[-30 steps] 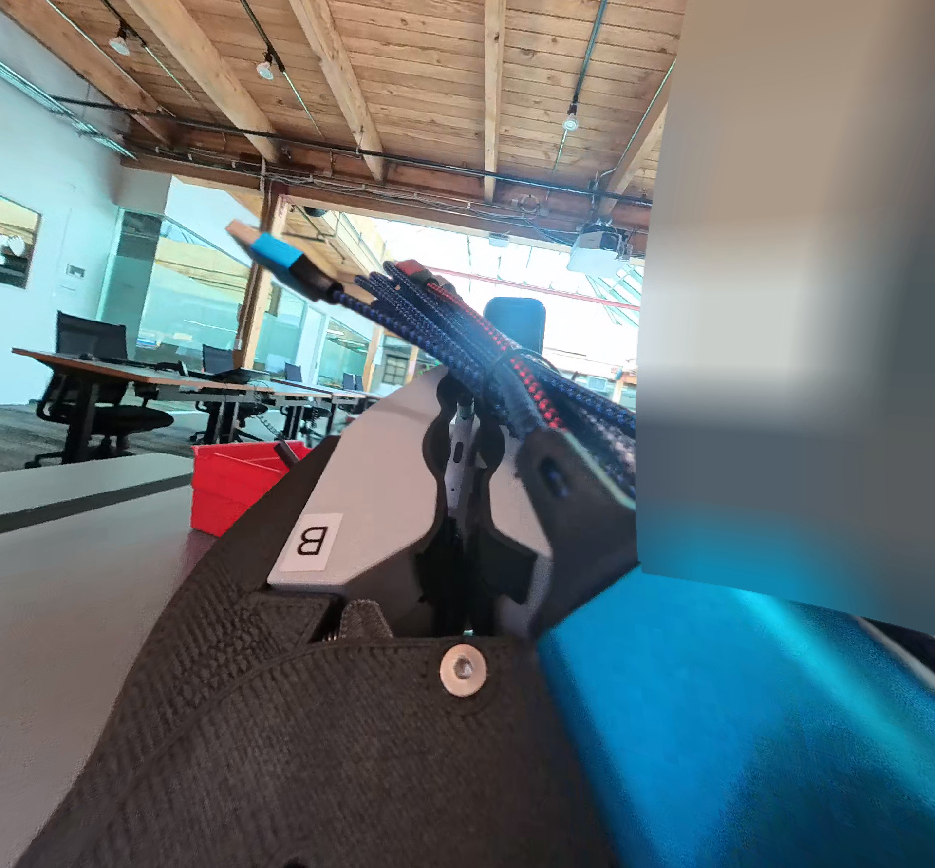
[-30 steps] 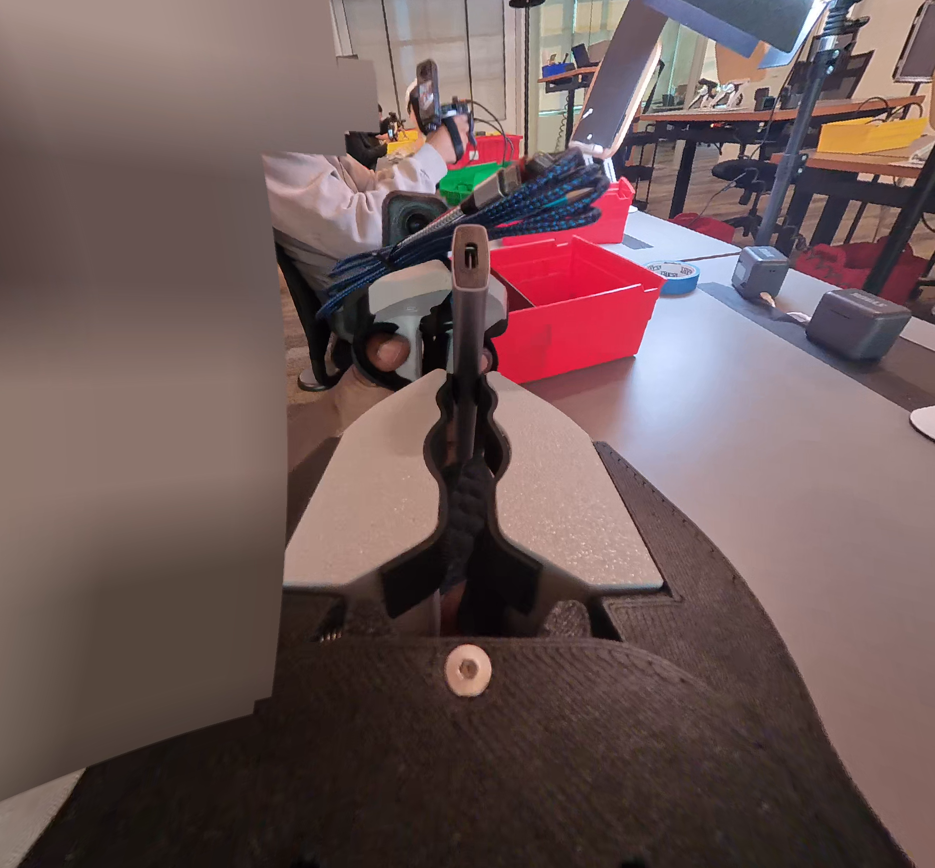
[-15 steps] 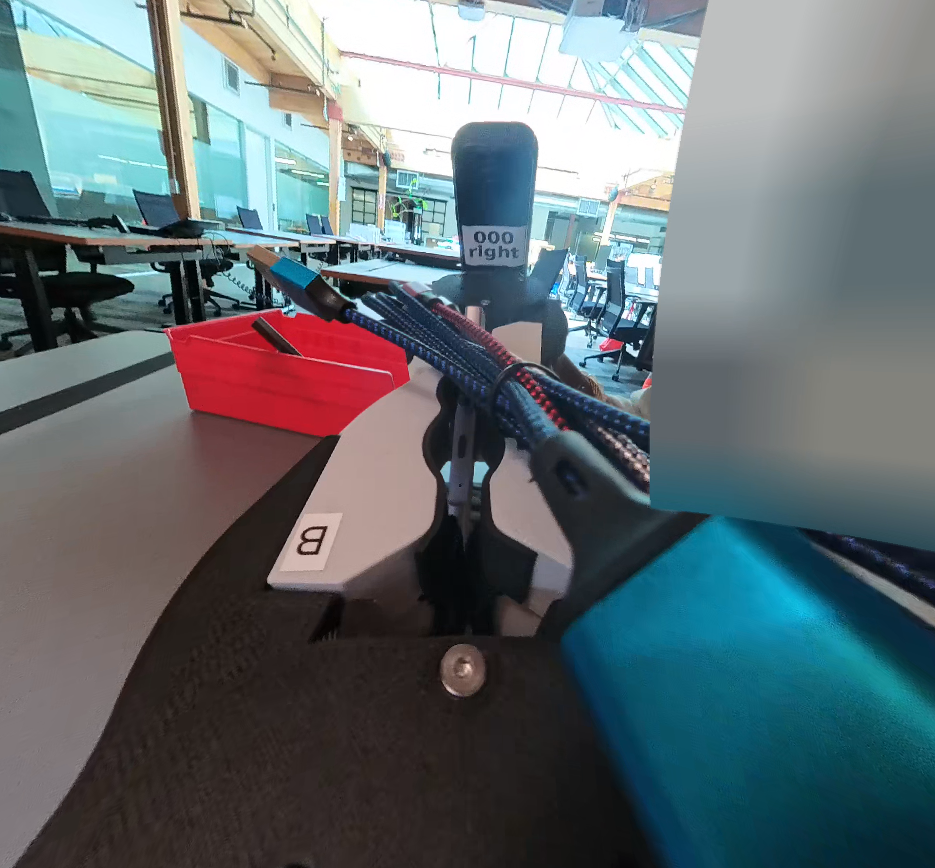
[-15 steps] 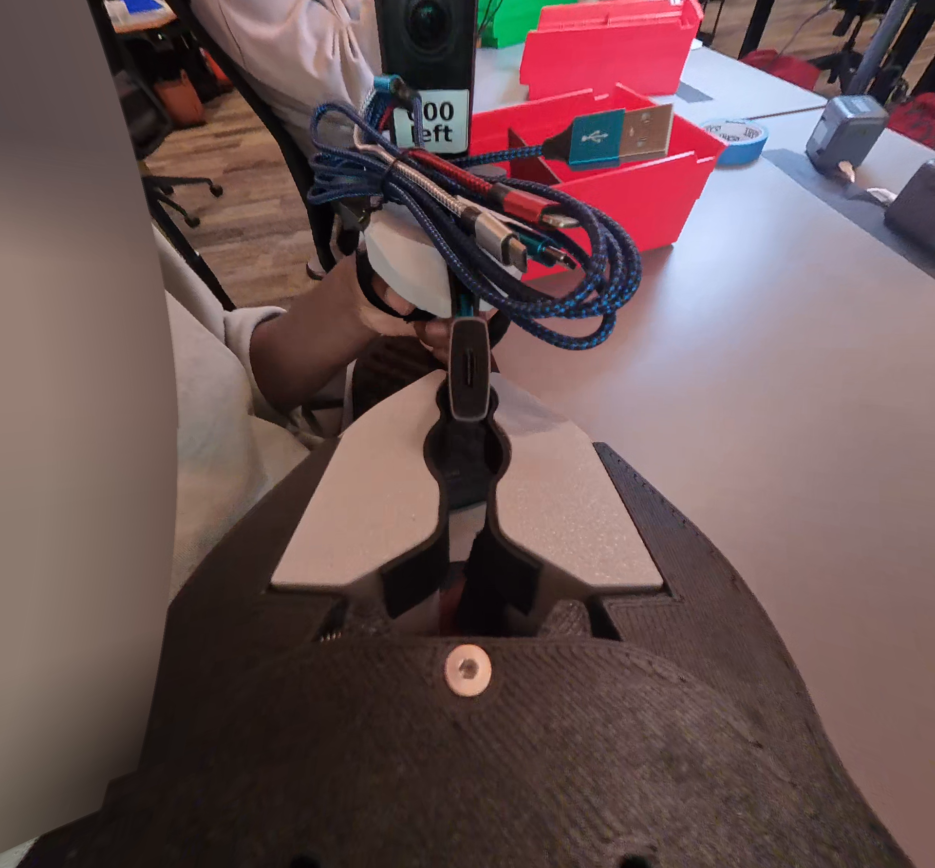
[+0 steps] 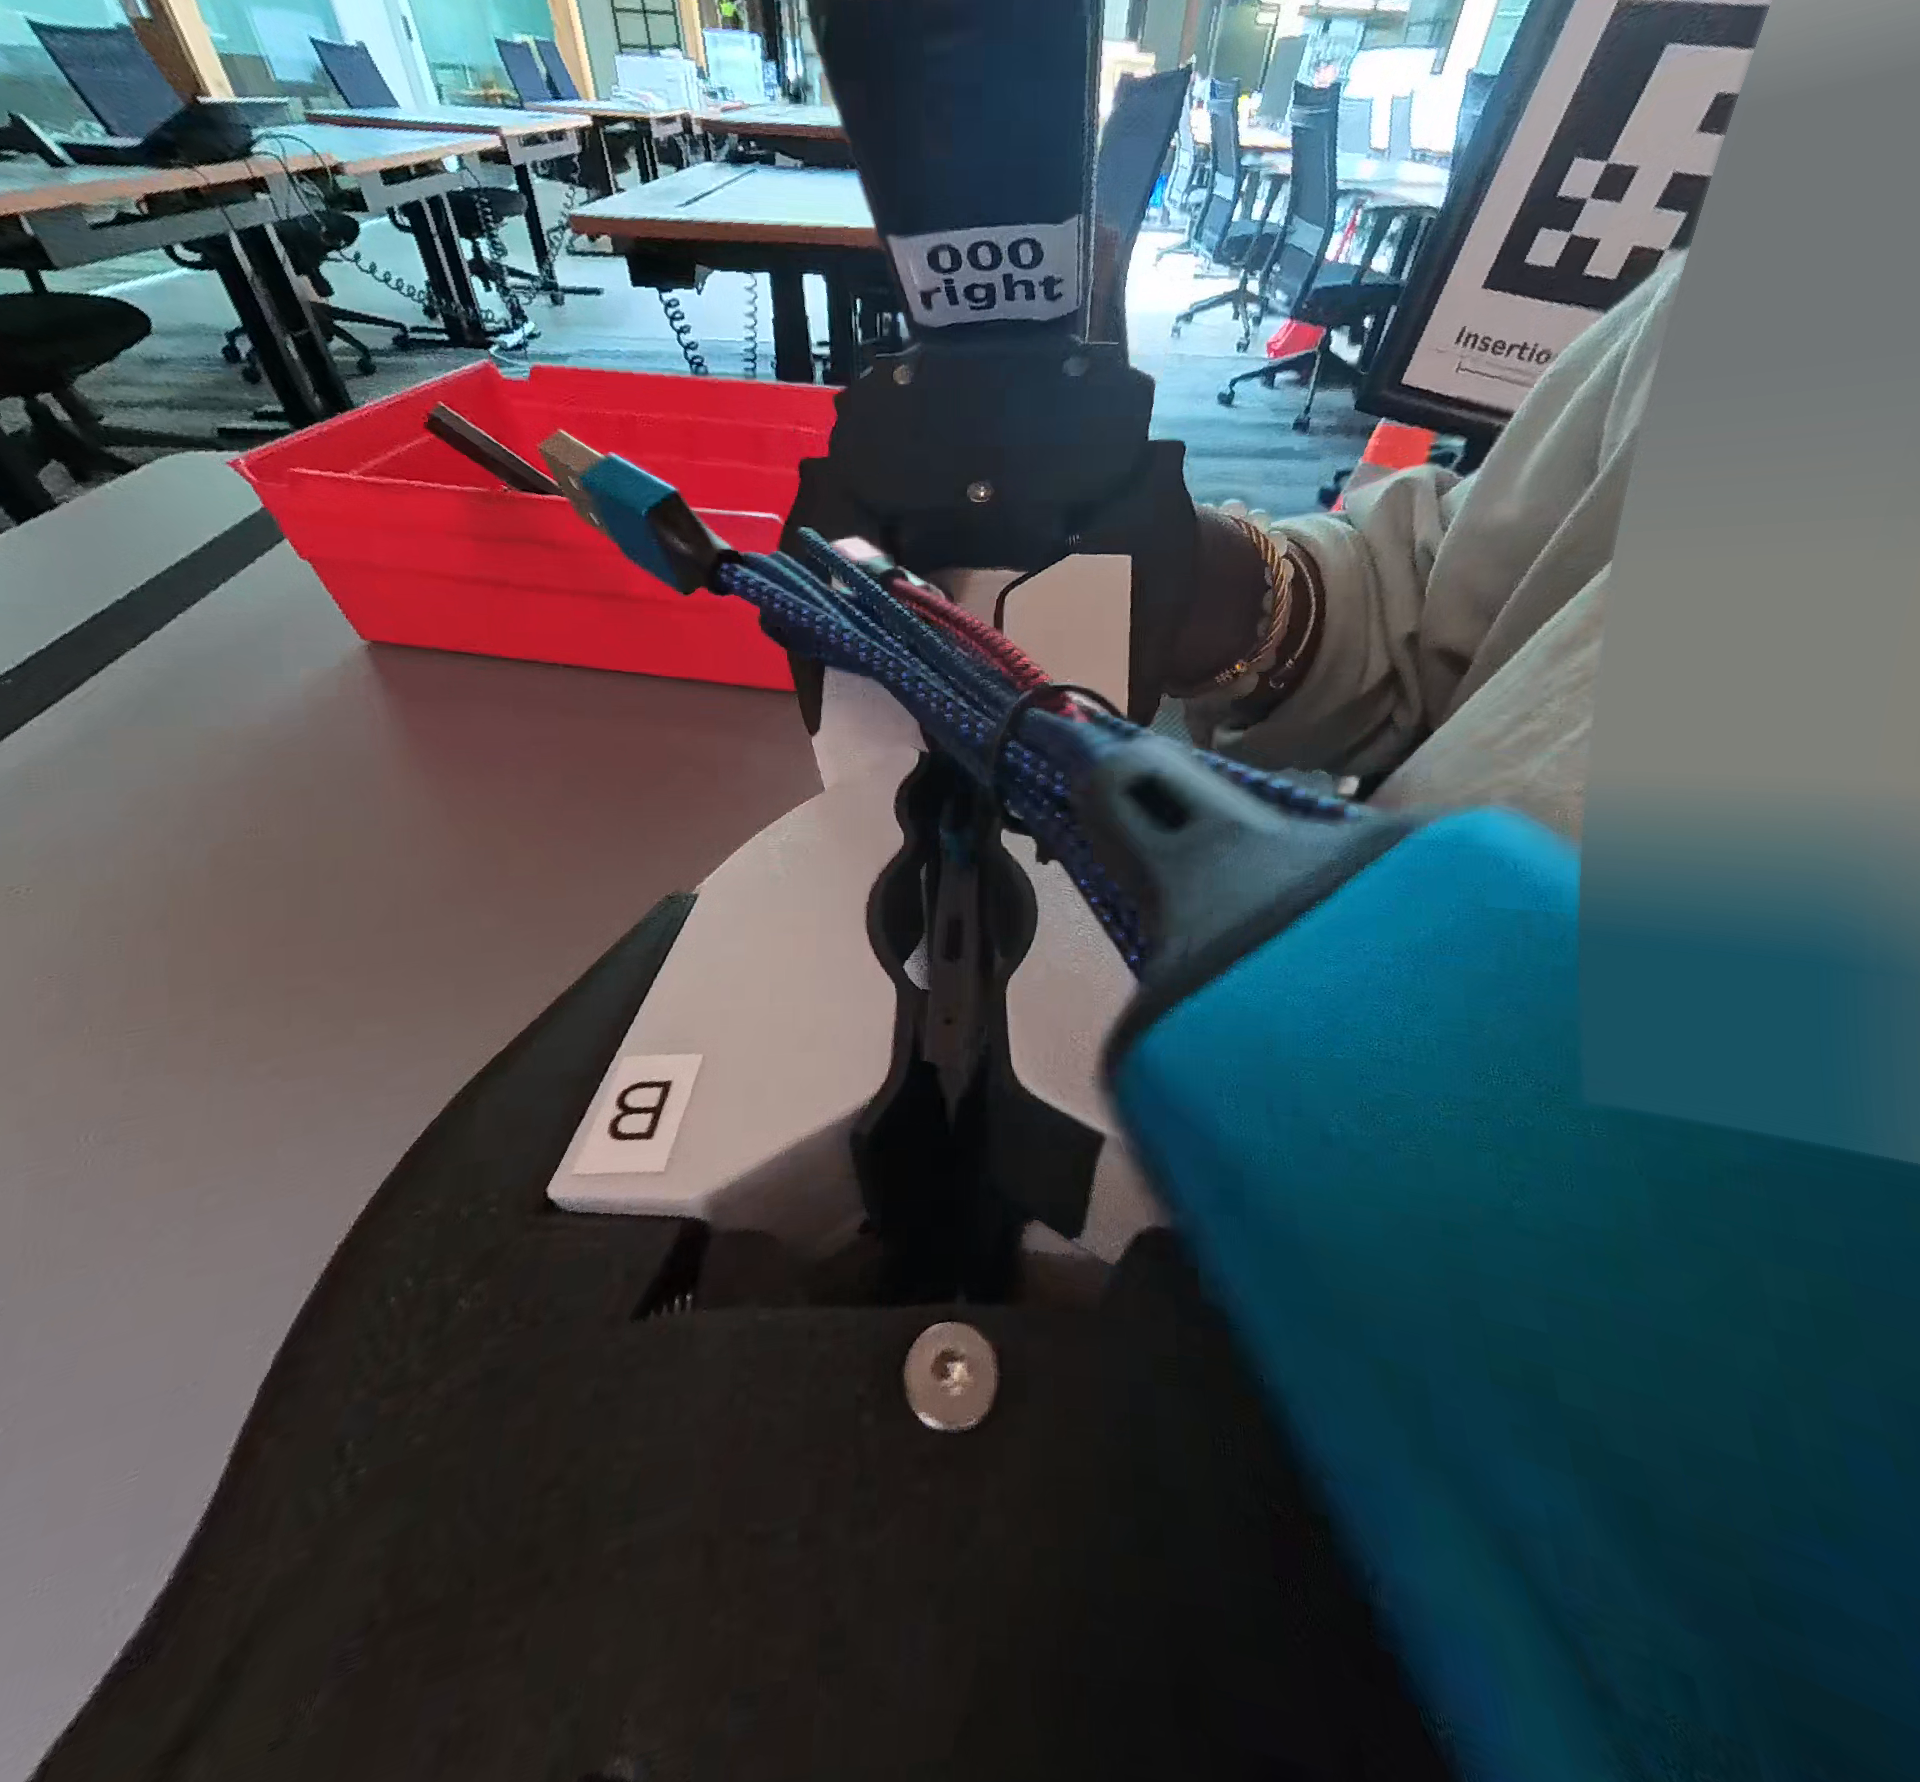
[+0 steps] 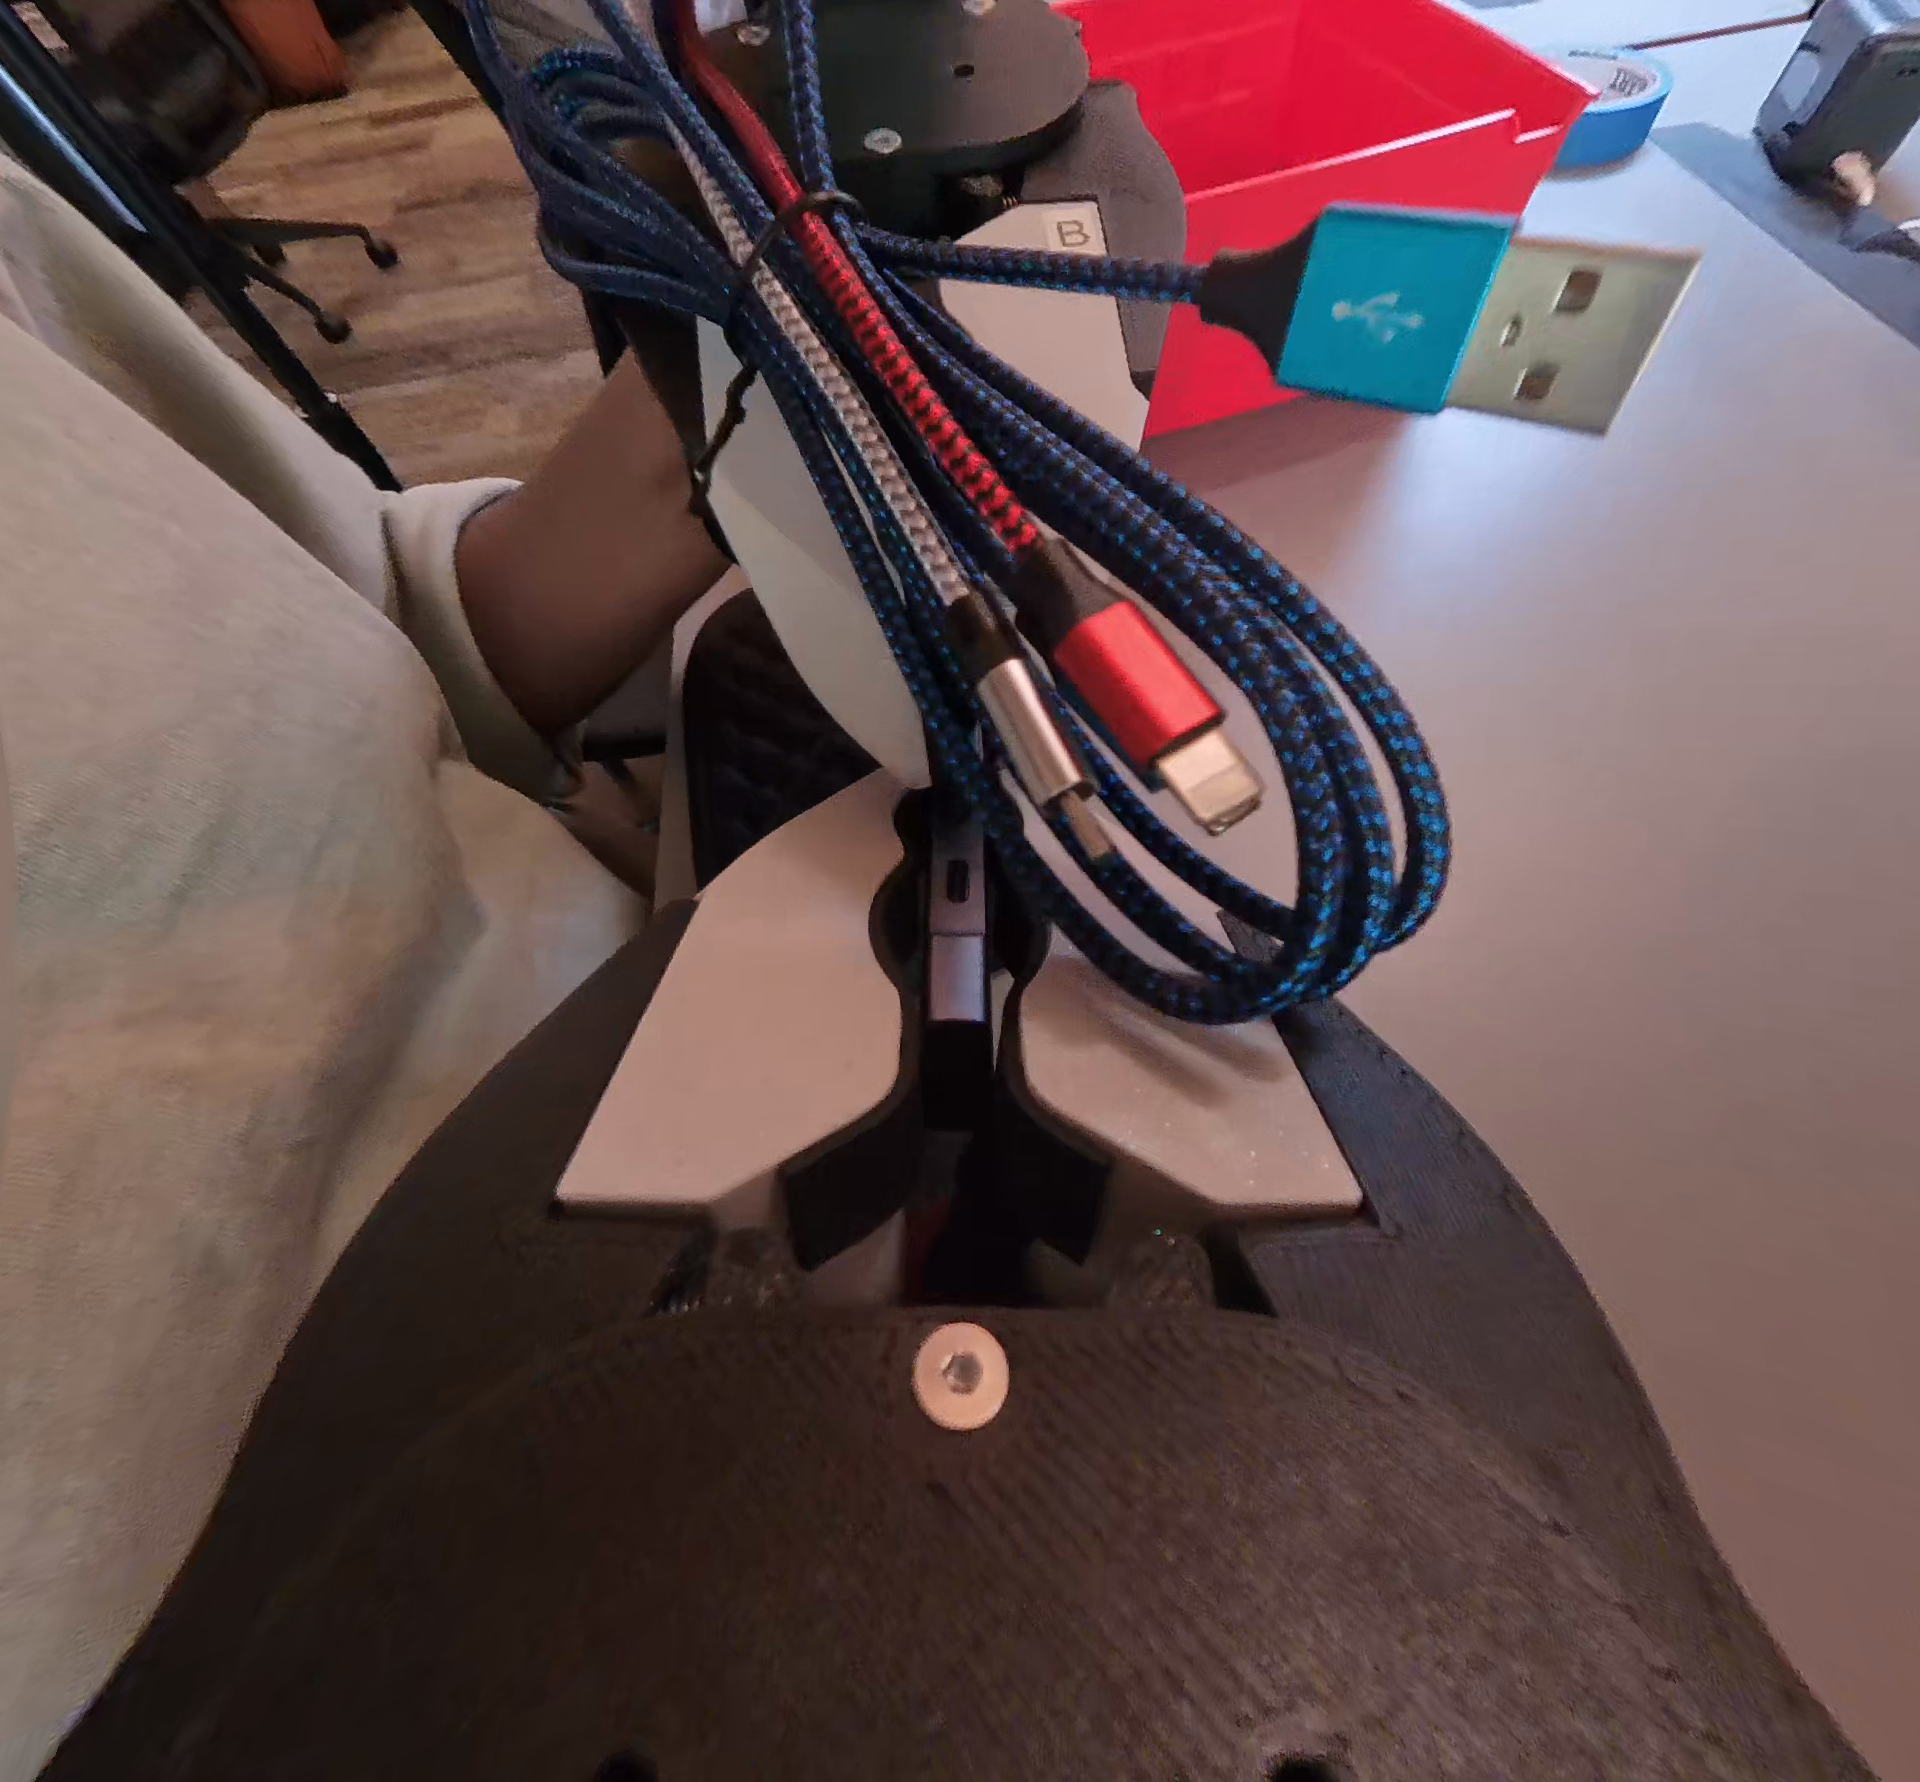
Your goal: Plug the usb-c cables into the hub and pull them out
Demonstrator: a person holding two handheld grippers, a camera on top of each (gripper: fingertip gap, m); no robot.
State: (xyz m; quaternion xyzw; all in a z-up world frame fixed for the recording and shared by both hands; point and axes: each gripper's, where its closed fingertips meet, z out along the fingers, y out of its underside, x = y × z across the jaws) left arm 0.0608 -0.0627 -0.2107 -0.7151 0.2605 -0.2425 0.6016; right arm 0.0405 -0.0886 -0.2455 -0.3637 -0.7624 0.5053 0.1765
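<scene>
Right wrist view shows the right gripper (image 6: 957,943) squeezing a thin grey hub (image 6: 957,969) between its two fingers; the hub's end pokes out toward 12 o'clock. Just past it, the left gripper (image 6: 935,802) pinches a blue plug, too hidden to see well. A tied cable bundle (image 6: 1091,652) hangs at 1 o'clock, touching the right finger. A red bin (image 6: 1340,143) sits at 2 o'clock on the grey table (image 6: 1610,797).

Open-plan office: desks (image 5: 436,137), chairs (image 5: 1320,205)
</scene>
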